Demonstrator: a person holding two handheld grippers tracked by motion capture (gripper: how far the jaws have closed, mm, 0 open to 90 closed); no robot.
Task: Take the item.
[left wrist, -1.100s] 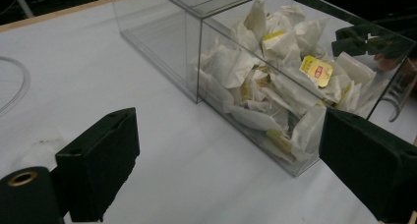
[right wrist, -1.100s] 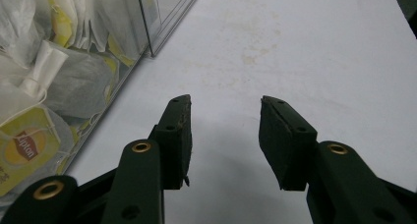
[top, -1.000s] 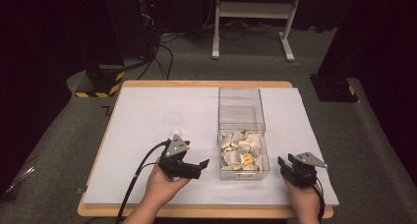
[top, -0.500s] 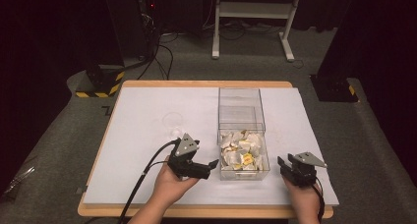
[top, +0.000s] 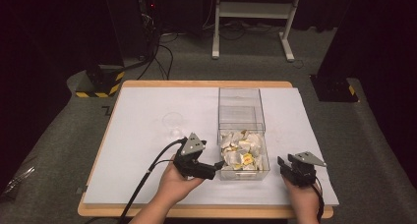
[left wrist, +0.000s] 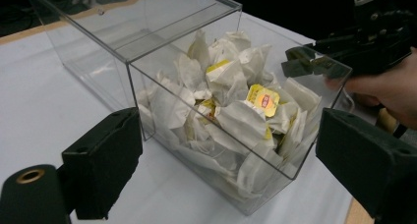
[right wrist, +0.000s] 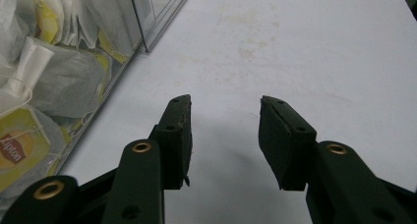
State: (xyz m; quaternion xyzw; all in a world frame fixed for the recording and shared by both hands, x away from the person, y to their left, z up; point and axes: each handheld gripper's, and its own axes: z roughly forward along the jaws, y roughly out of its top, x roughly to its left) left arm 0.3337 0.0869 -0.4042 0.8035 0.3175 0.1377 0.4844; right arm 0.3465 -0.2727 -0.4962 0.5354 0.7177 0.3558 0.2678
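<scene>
On white table (top: 147, 111): one clear box (top: 242, 117), two claws

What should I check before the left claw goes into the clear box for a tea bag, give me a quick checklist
1. Left claw open: ok, jaws stand wide with nothing between them.
2. Left claw aimed at the clear box: ok, it points at the near wall from the side, but is not yet above the rim.
3. Box top uncovered over the tea bags: ok, no lid shows over that part.
4. A bag on top to pick: ok, one with a yellow tag lies uppermost.
5. Right claw out of the way: ok, open and empty on the box's other side.
6. Bag strings untangled: cannot tell.
</scene>
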